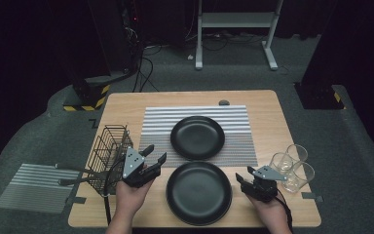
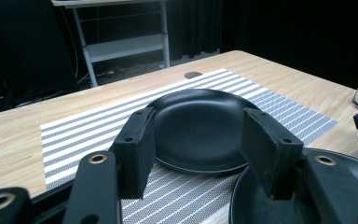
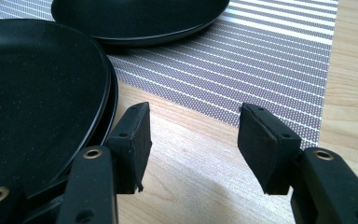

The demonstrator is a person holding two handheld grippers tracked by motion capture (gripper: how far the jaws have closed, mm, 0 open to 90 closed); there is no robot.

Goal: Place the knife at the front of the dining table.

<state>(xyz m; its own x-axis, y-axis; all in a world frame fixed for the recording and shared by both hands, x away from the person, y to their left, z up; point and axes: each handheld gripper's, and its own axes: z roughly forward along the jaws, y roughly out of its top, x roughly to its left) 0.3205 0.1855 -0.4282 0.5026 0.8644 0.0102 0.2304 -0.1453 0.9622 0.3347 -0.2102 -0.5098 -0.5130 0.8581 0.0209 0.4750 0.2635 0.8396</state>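
- The near black plate (image 1: 198, 193) lies flat on the bare wood at the front edge of the table (image 1: 272, 122), between the two hands; it also shows at the left of the right gripper view (image 3: 32, 102) and at the lower right of the left gripper view (image 2: 354, 172).
- The left gripper (image 1: 156, 155) hovers just left of that plate, its jaws spread apart with nothing between the pads (image 2: 135, 149); past them the left gripper view looks across at the far plate.
- The right gripper (image 1: 242, 175) sits low just beside the plate's right rim, jaws likewise spread and holding nothing; bare wood shows between its pads (image 3: 133, 144), and the left pad is right next to the plate's edge, though I cannot tell whether it touches.
- The far black plate (image 1: 197, 137) rests on the striped grey placemat (image 1: 233, 122), just behind the near plate and apart from it.
- To the right of the right hand, three clear glasses (image 1: 292, 165) stand clustered near the table's right edge.
- At the left edge a black wire basket (image 1: 108, 153) stands upright, with utensil handles (image 1: 75, 175) poking out over the side.
- A second striped mat (image 1: 36, 187) lies on the floor to the left of the table.
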